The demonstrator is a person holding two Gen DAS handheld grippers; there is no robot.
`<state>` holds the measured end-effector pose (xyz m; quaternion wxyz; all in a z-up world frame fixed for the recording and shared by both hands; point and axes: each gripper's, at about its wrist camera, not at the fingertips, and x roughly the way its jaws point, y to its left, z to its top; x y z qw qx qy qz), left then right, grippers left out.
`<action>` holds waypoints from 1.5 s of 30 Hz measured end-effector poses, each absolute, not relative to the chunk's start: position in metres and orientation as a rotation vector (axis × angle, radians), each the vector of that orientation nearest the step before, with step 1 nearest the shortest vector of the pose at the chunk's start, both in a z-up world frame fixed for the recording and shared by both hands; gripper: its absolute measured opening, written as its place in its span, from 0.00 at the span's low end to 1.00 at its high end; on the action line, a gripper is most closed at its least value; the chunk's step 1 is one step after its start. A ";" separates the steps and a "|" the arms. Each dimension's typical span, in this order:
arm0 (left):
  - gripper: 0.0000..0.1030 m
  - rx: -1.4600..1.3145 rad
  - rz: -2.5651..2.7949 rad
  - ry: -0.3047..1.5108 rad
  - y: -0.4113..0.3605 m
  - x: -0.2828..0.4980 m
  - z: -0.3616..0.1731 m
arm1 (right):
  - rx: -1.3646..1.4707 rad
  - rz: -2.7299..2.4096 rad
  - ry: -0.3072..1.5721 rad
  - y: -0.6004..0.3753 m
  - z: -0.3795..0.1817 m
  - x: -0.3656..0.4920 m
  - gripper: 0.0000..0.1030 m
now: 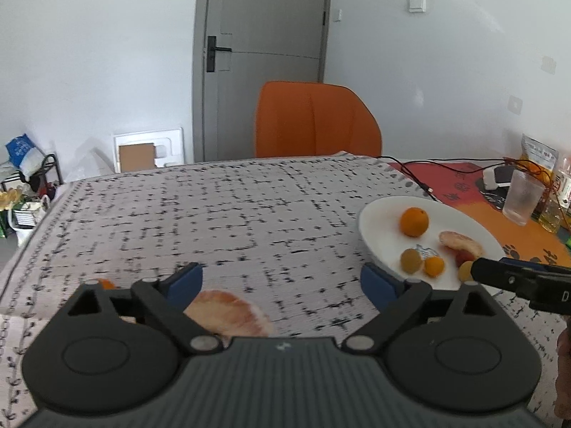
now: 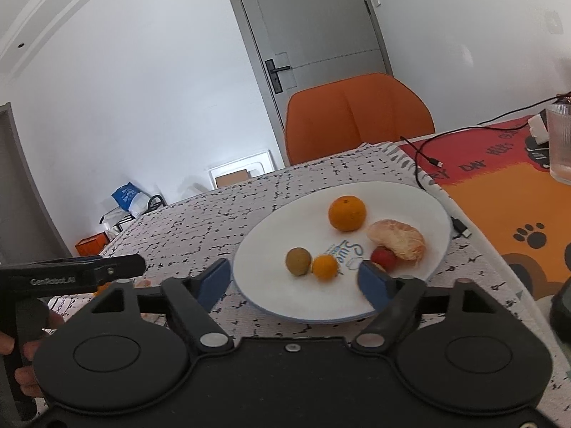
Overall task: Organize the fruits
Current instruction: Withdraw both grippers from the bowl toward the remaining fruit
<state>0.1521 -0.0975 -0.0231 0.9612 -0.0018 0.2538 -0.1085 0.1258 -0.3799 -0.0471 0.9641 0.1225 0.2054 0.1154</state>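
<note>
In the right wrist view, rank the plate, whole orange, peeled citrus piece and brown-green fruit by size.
1. plate
2. peeled citrus piece and whole orange: look alike
3. brown-green fruit

"GenRobot.AI" on the left gripper (image 2: 117,267); "Swe" on plate (image 2: 410,196).

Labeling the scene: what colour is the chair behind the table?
Orange, a plain chair back with no pattern. It shows best in the right wrist view.
</note>
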 end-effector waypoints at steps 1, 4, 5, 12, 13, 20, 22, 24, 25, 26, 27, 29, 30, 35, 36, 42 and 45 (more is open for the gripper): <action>0.93 -0.004 -0.211 0.512 -0.094 0.151 -0.023 | 0.244 0.237 0.415 -0.377 -0.047 0.126 0.81; 0.94 -0.017 -0.178 0.509 -0.082 0.146 -0.023 | 0.235 0.236 0.406 -0.367 -0.045 0.125 0.94; 0.94 -0.024 -0.169 0.510 -0.077 0.145 -0.024 | 0.232 0.232 0.396 -0.365 -0.045 0.125 0.97; 0.94 -0.040 -0.125 0.517 -0.053 0.135 -0.030 | 0.229 0.259 0.391 -0.348 -0.043 0.126 1.00; 0.94 -0.039 -0.120 0.520 -0.050 0.134 -0.031 | 0.225 0.265 0.391 -0.345 -0.043 0.125 1.00; 0.94 -0.076 -0.078 0.547 -0.025 0.127 -0.043 | 0.197 0.314 0.395 -0.324 -0.042 0.125 1.00; 0.94 -0.085 -0.070 0.552 -0.019 0.126 -0.045 | 0.192 0.326 0.401 -0.319 -0.042 0.125 1.00; 0.94 -0.092 -0.060 0.558 -0.014 0.125 -0.048 | 0.186 0.340 0.403 -0.314 -0.042 0.125 1.00; 0.94 -0.095 -0.059 0.561 -0.013 0.124 -0.048 | 0.182 0.346 0.404 -0.311 -0.042 0.126 1.00; 0.94 -0.101 -0.057 0.563 -0.011 0.124 -0.049 | 0.178 0.352 0.406 -0.308 -0.042 0.126 1.00; 0.94 -0.108 -0.055 0.565 -0.009 0.124 -0.050 | 0.172 0.357 0.407 -0.305 -0.042 0.126 1.00; 0.93 -0.117 -0.050 0.565 -0.007 0.124 -0.051 | 0.158 0.358 0.409 -0.299 -0.041 0.127 1.00; 0.93 -0.121 -0.051 0.567 -0.006 0.124 -0.052 | 0.148 0.363 0.411 -0.295 -0.042 0.127 1.00; 0.91 -0.140 -0.061 0.581 -0.005 0.125 -0.058 | 0.129 0.397 0.432 -0.282 -0.044 0.133 0.99; 0.91 -0.141 -0.064 0.583 -0.005 0.126 -0.059 | 0.124 0.400 0.436 -0.280 -0.045 0.134 0.99; 0.78 -0.161 -0.073 0.596 -0.006 0.134 -0.065 | 0.100 0.428 0.475 -0.268 -0.050 0.144 0.94; 0.67 -0.167 -0.075 0.604 -0.007 0.138 -0.067 | 0.096 0.432 0.494 -0.264 -0.054 0.149 0.93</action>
